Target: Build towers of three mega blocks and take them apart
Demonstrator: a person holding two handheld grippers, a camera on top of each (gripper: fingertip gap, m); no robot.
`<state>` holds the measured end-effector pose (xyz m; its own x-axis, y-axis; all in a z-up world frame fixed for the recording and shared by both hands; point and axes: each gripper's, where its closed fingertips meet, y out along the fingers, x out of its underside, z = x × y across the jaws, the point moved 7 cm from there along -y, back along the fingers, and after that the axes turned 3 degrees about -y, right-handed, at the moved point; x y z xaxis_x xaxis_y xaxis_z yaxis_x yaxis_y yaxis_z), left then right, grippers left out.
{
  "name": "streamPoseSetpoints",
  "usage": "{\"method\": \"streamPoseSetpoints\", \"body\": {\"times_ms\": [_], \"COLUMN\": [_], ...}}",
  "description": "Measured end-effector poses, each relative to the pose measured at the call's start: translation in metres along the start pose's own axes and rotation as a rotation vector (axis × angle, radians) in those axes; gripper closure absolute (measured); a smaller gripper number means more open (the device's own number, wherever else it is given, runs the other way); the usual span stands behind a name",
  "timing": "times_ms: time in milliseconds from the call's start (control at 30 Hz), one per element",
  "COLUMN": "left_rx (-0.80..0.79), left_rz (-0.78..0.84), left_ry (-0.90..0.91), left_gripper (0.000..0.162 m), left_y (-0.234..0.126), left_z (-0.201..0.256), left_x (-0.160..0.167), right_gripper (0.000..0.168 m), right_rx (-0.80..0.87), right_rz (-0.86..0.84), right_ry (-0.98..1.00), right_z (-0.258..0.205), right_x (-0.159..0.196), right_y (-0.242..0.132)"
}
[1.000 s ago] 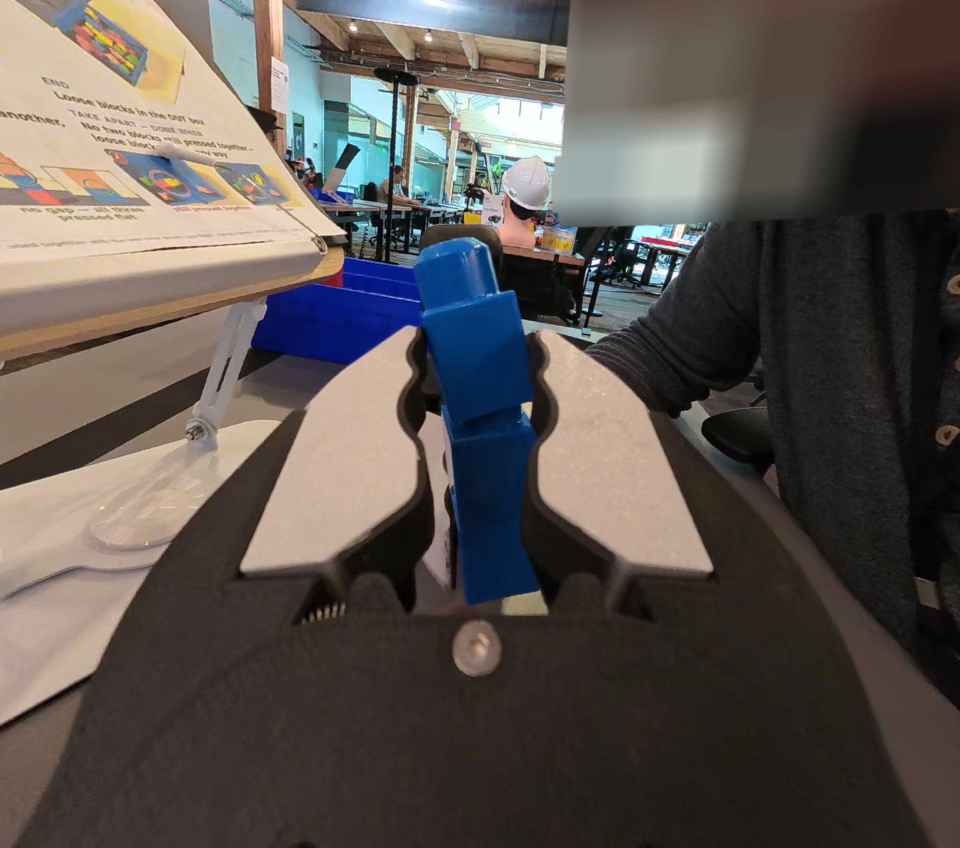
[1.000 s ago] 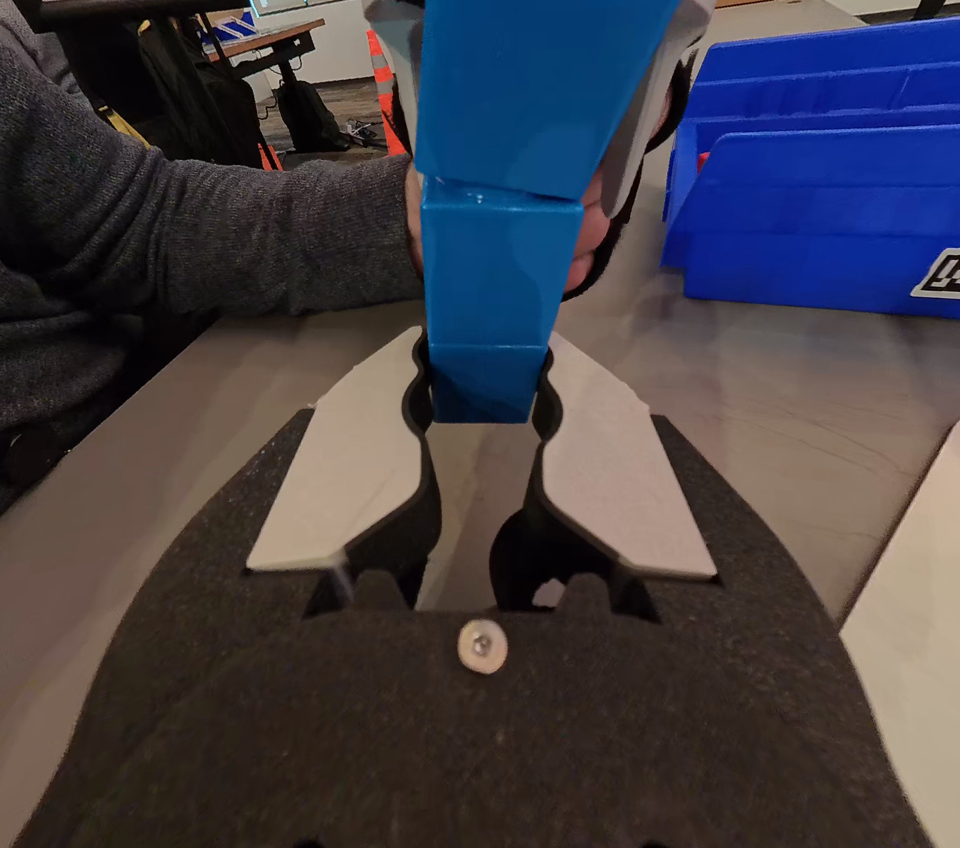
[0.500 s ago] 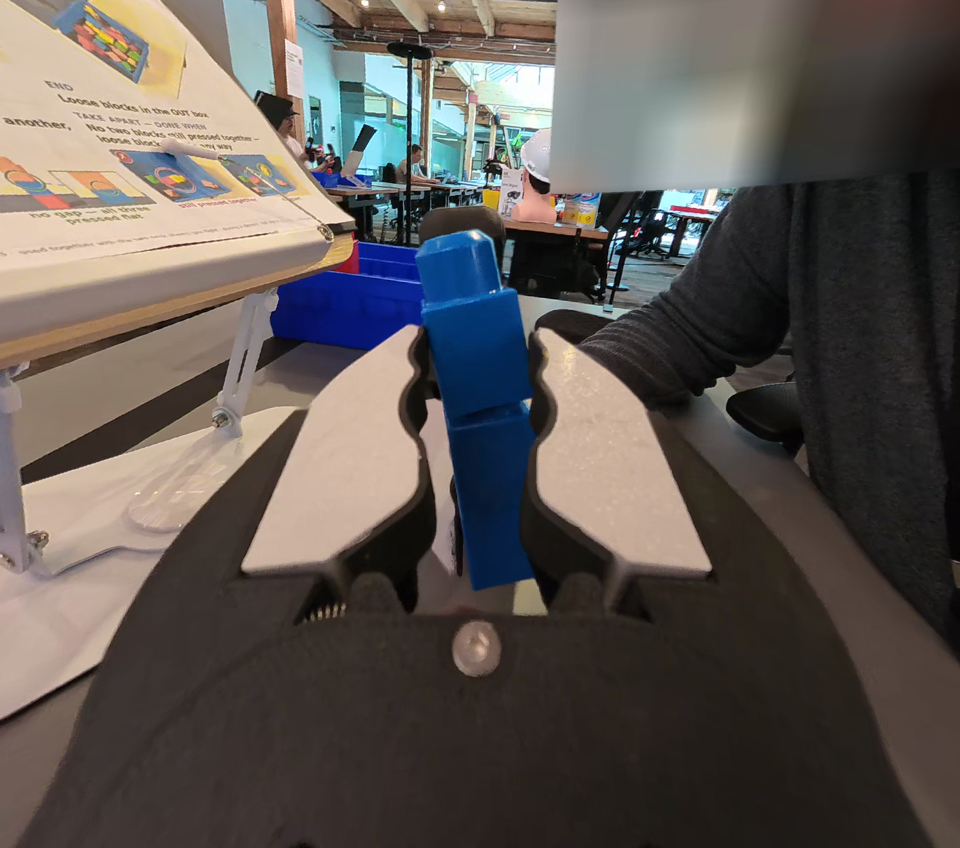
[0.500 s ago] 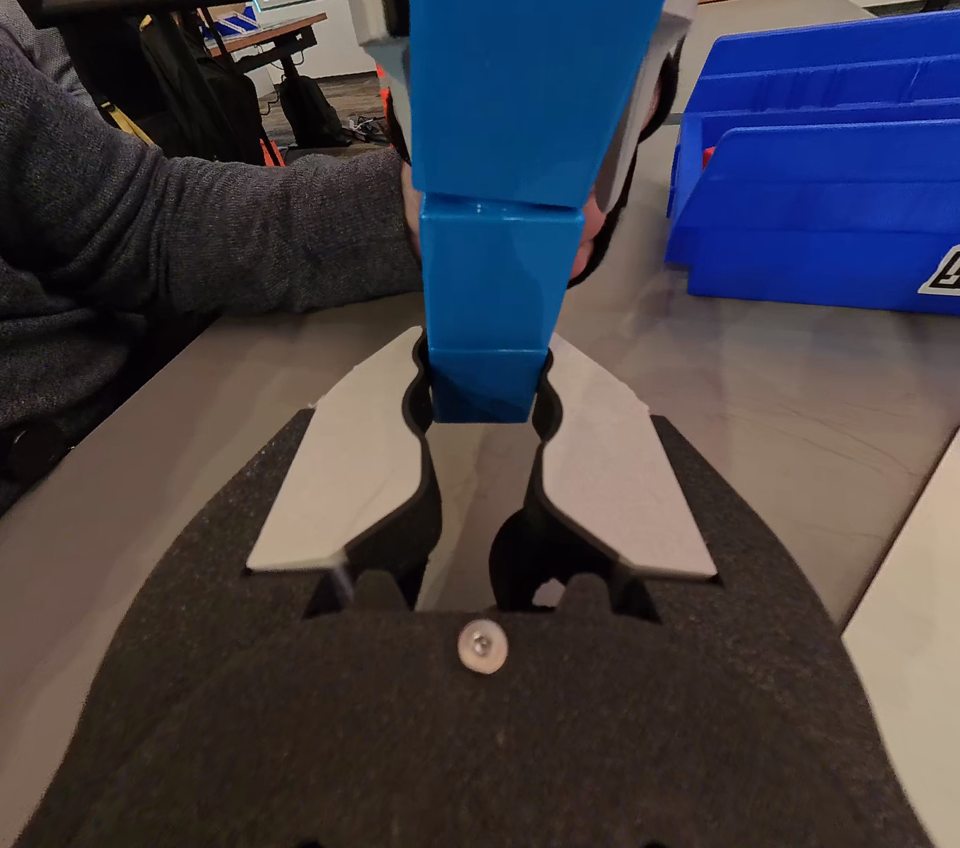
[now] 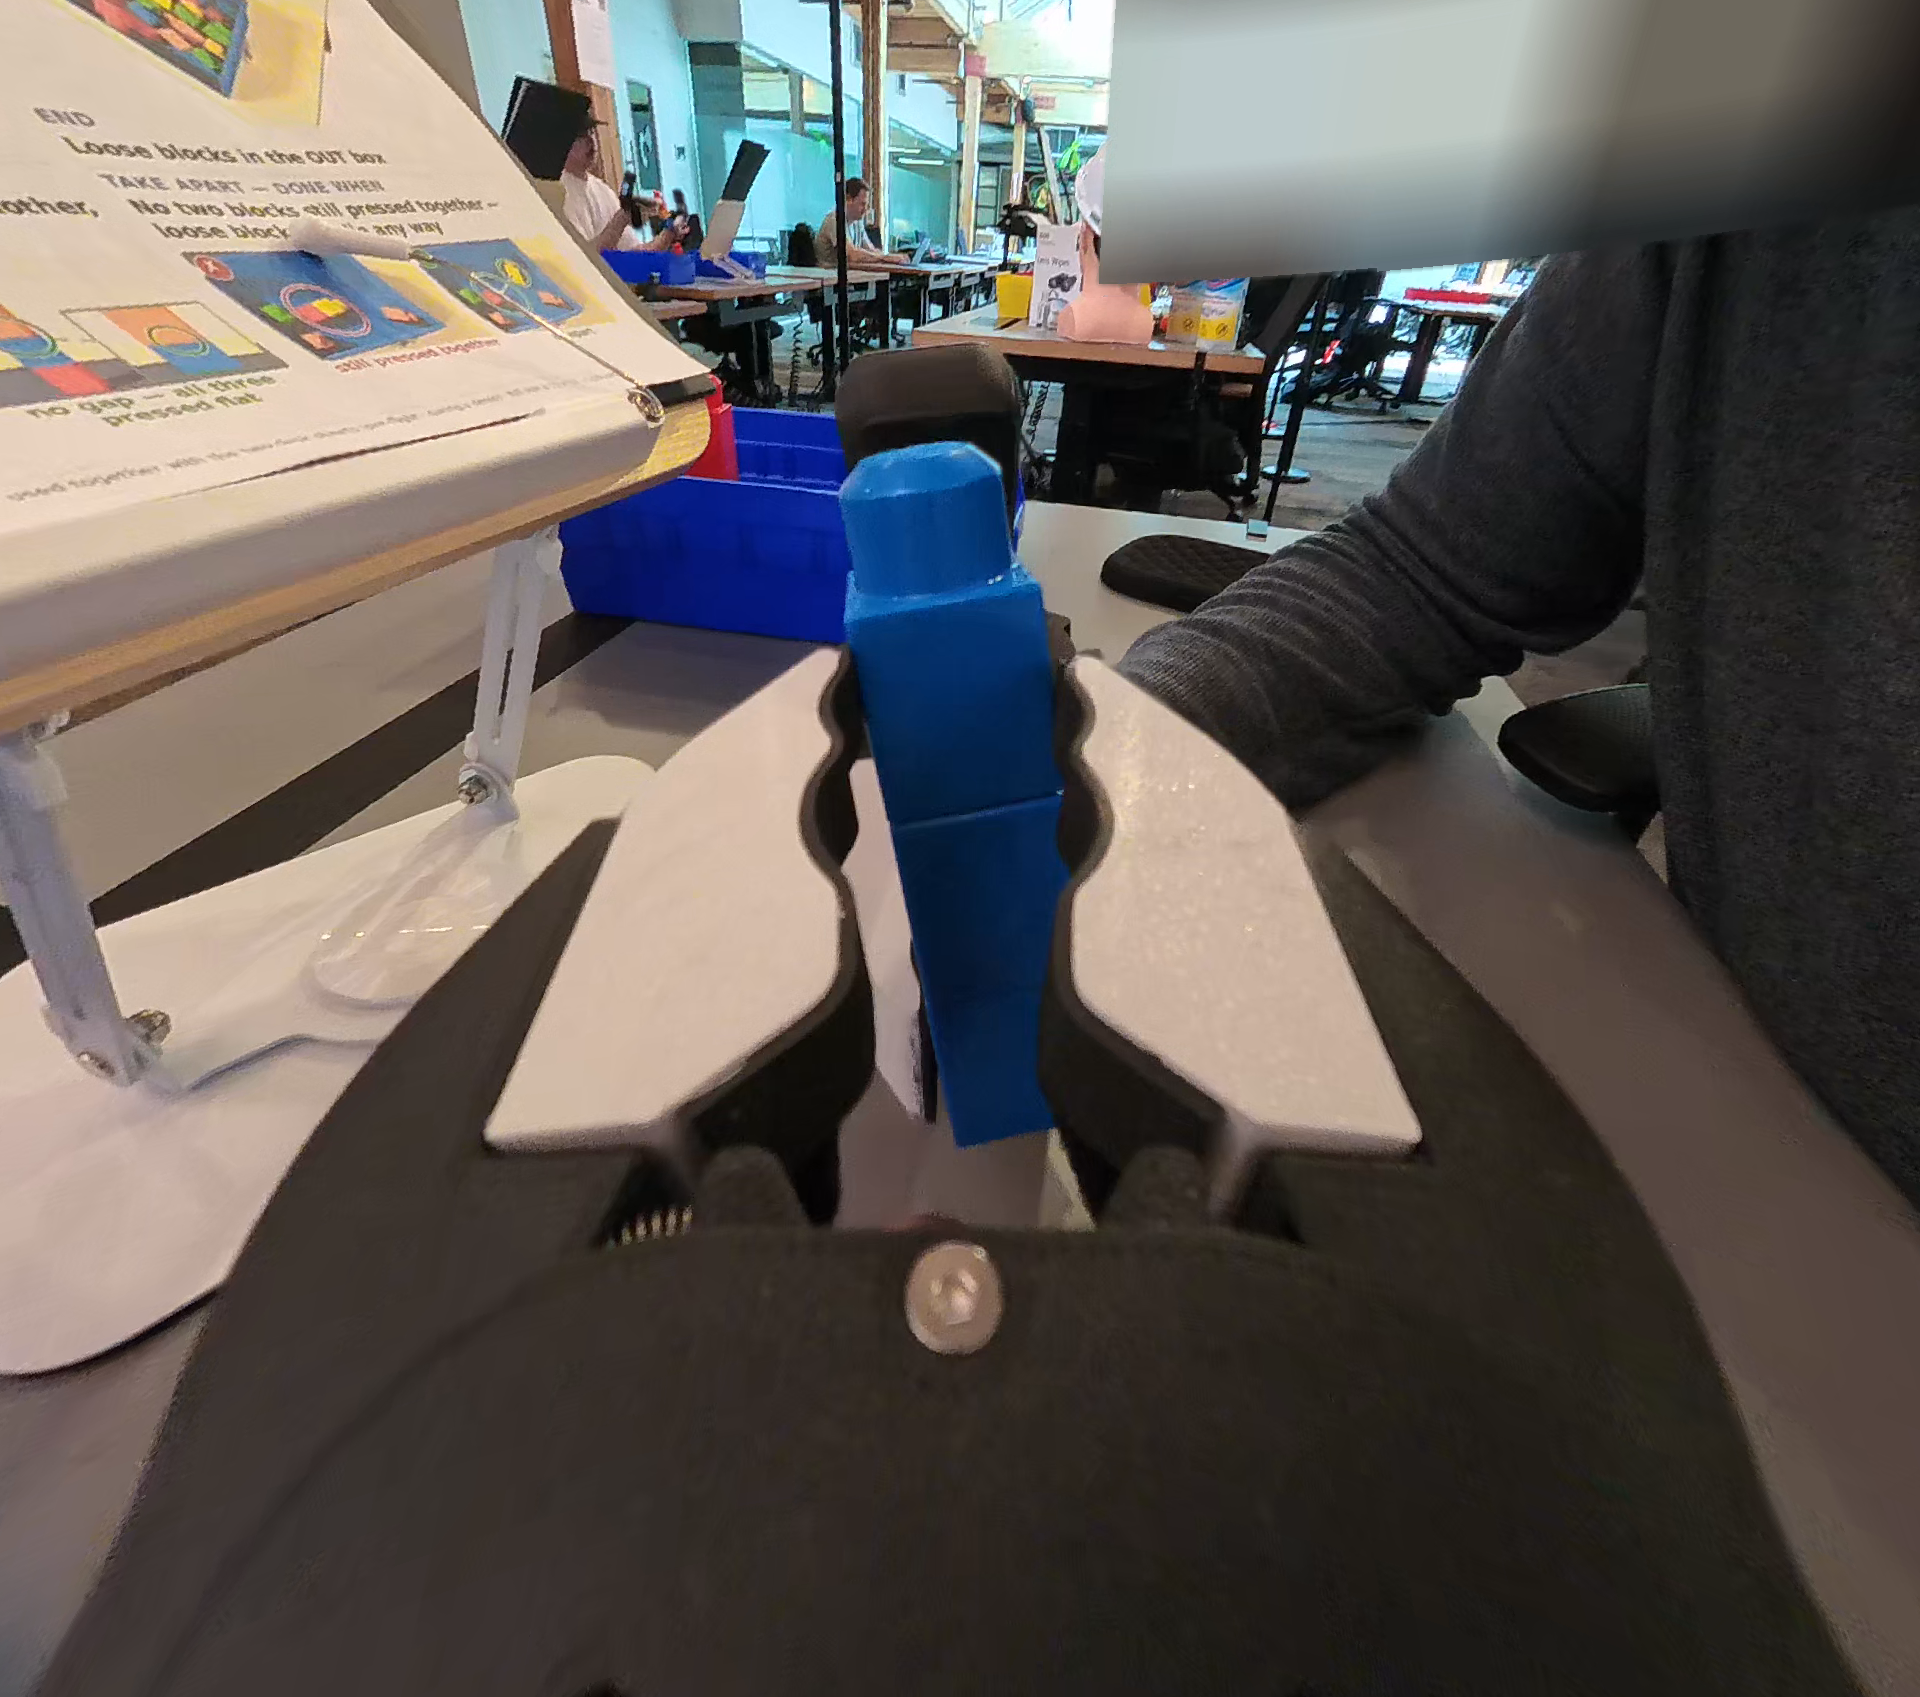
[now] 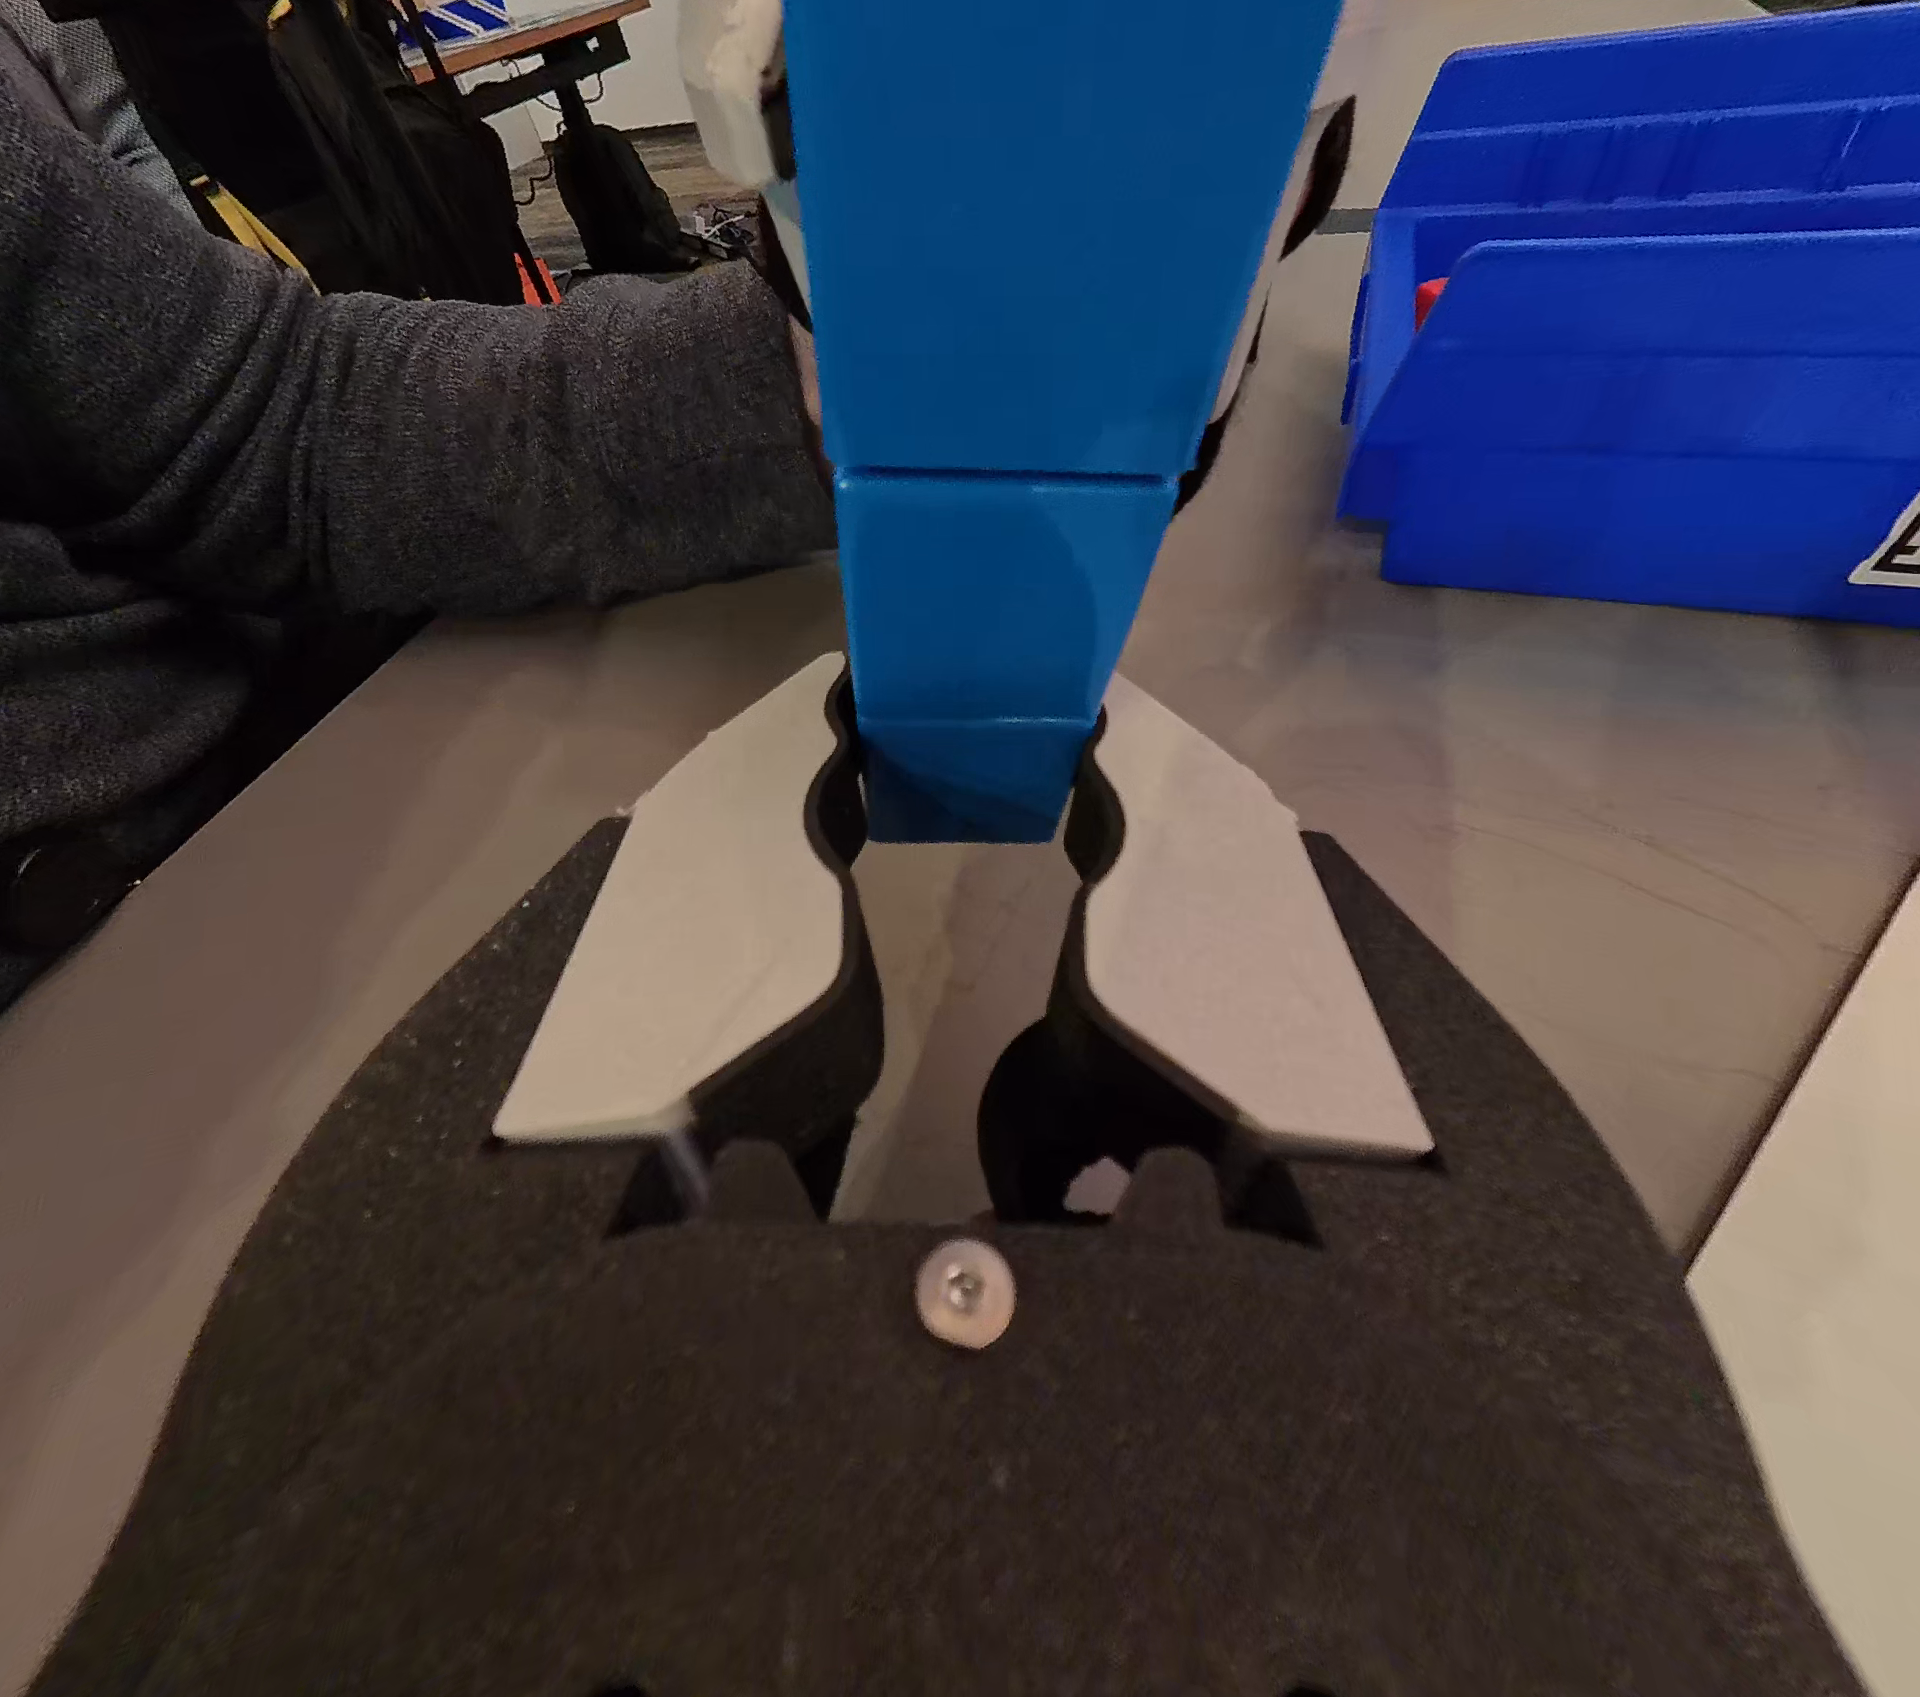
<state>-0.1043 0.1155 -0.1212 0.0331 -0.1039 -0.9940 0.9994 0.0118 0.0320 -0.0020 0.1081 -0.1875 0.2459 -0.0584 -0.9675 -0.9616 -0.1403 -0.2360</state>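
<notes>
Since the earlier frame the left tool (image 5: 951, 826) had tilted slightly downward, clamped on the blue three-block tower (image 5: 961, 806) at frame centre; the right tool (image 6: 966, 774) pinched its end block. Separation looked unstarted.

The grey table (image 6: 1455, 816) carries a blue bin (image 6: 1662, 400) at its far right, while in the left wrist view a white stand base (image 5: 208, 1076) lies left of another blue bin (image 5: 707, 556) and a black wrist pad (image 5: 1174, 567) right of it.
</notes>
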Motion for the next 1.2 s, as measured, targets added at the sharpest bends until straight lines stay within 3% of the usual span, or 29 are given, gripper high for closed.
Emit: {"method": "streamPoseSetpoints", "body": {"times_ms": [633, 900, 967, 1200], "left_rx": [0.021, -0.026, 0.000, 0.003], "left_rz": [-0.084, -0.117, -0.141, -0.155], "left_ry": [-0.016, -0.039, -0.059, -0.040], "left_gripper": [0.127, 0.110, 0.126, 0.126], "left_y": [-0.002, 0.004, 0.006, 0.005], "left_z": [0.001, 0.000, 0.002, 0.003], "left_x": [-0.001, -0.013, -0.013, -0.012], "right_gripper": [0.133, 0.133, 0.133, 0.133], "right_rx": [-0.006, 0.002, 0.002, 0.002], "right_rz": [0.005, -0.035, -0.019, -0.023], "right_ry": [-0.011, -0.039, -0.018, -0.018], "right_z": [-0.002, -0.004, -0.002, -0.002], "right_x": [0.000, 0.002, 0.001, 0.001], "right_y": [0.001, 0.005, 0.003, 0.003]}}
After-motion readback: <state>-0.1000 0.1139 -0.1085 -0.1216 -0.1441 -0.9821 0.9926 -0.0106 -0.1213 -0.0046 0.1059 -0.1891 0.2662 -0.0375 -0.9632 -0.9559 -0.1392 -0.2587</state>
